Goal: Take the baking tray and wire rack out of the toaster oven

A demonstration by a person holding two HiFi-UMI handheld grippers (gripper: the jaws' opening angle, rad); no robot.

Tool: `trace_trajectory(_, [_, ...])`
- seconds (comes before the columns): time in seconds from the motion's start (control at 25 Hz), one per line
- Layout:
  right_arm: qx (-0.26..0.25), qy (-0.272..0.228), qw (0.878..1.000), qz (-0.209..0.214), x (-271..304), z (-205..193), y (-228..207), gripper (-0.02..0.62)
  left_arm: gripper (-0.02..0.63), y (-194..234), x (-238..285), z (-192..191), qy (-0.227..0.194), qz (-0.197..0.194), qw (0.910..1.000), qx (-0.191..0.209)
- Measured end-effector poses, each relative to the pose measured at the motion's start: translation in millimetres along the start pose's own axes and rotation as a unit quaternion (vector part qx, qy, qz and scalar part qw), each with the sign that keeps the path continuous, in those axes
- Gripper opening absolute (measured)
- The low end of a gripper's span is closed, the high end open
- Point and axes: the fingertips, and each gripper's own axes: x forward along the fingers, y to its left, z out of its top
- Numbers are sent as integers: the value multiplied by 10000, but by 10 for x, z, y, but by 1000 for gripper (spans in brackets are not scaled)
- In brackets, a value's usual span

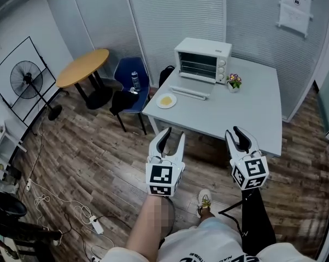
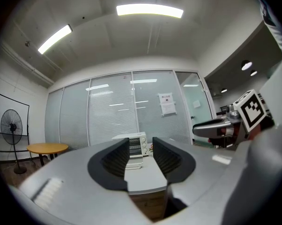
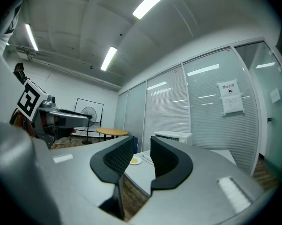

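A white toaster oven (image 1: 203,60) stands at the back of a white table (image 1: 246,111), its door (image 1: 189,92) folded down in front. A wire rack shows faintly inside; the baking tray I cannot make out. Both grippers hover over the wooden floor, well short of the table's near edge, and point at the oven. My left gripper (image 1: 171,138) is open and empty; in its own view the oven (image 2: 136,146) shows between the jaws. My right gripper (image 1: 242,137) is open with a narrower gap and holds nothing; in its view the oven (image 3: 174,137) sits far off.
A plate (image 1: 166,100) with yellow food and a small flower pot (image 1: 234,83) share the table. Left of it stand a blue chair (image 1: 133,83), a round wooden table (image 1: 83,67) and a floor fan (image 1: 28,81). Cables lie on the floor (image 1: 71,203). Glass partitions close the back.
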Motion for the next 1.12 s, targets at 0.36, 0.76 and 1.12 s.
trace_trajectory(0.36, [11, 2, 9998, 187, 920, -87, -431, 91, 161, 284, 953, -64, 16, -20, 10000, -1])
trace_trajectory(0.76, [92, 88, 9990, 427, 2059, -248, -1073, 91, 161, 658, 2122, -182, 171, 145, 9997, 1])
trace_trajectory(1.12, [145, 61, 9983, 570, 2607, -313, -1393, 91, 161, 689, 2823, -213, 164, 65, 9998, -73])
